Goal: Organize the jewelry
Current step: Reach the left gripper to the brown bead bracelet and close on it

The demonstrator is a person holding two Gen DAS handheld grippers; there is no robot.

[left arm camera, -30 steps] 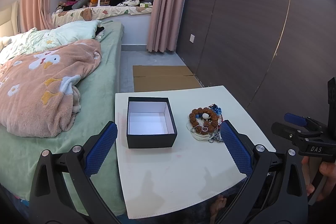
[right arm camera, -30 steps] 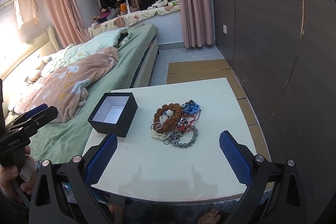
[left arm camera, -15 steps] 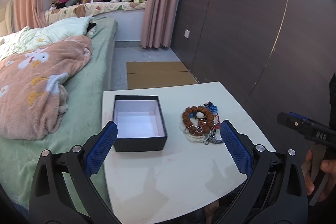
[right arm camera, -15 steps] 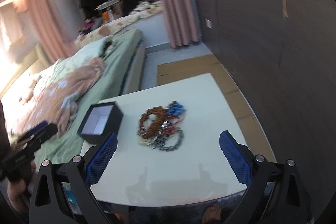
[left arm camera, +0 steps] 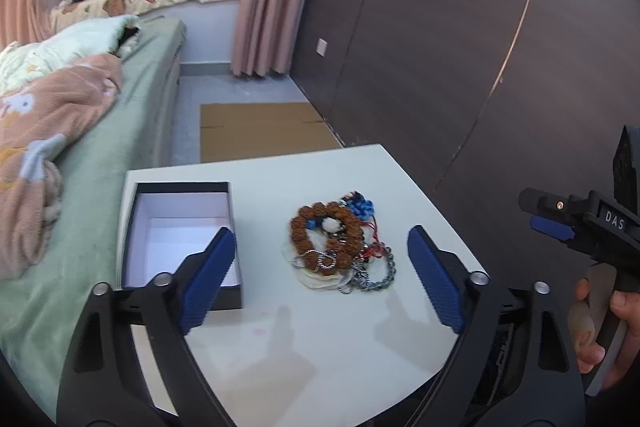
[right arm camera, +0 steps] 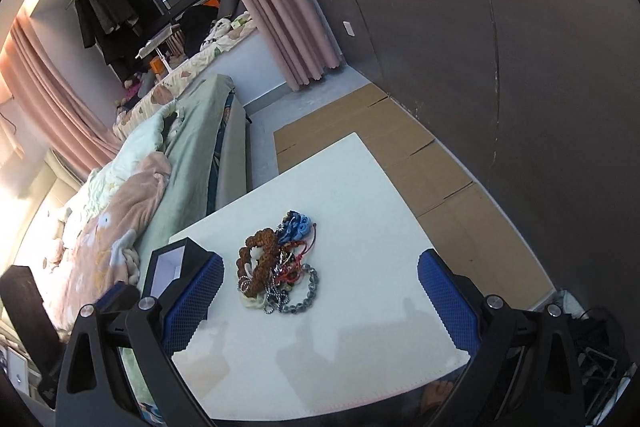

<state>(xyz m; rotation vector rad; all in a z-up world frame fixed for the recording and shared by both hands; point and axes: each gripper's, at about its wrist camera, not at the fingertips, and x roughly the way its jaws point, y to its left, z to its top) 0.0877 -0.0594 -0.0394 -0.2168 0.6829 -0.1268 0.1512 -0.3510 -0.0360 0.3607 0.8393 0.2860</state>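
the left gripper (left arm camera: 320,275) hangs above the near part of the white table (left arm camera: 280,359) with its blue pads spread wide and nothing between them, and the right gripper (right arm camera: 320,301) hangs the same way, spread wide and empty, a little back from the near edge. straight ahead of both sits the jewelry pile (left arm camera: 340,249), a tangle with a brown bead bracelet (left arm camera: 316,227) on top, a blue cord piece (right arm camera: 296,225) at the far side and a dark bead chain (right arm camera: 304,297) at the near side. just left of it, apart from it, stands the open black box (left arm camera: 180,239), white inside and with nothing in it that i can see, so i'd say the sorting has not begun and every piece is left to move. the box sits close to the table's left edge, by the bed (left arm camera: 120,147). there is bare tabletop all around the pile, and the dark wall panel (left arm camera: 440,47) stands well off to the right.
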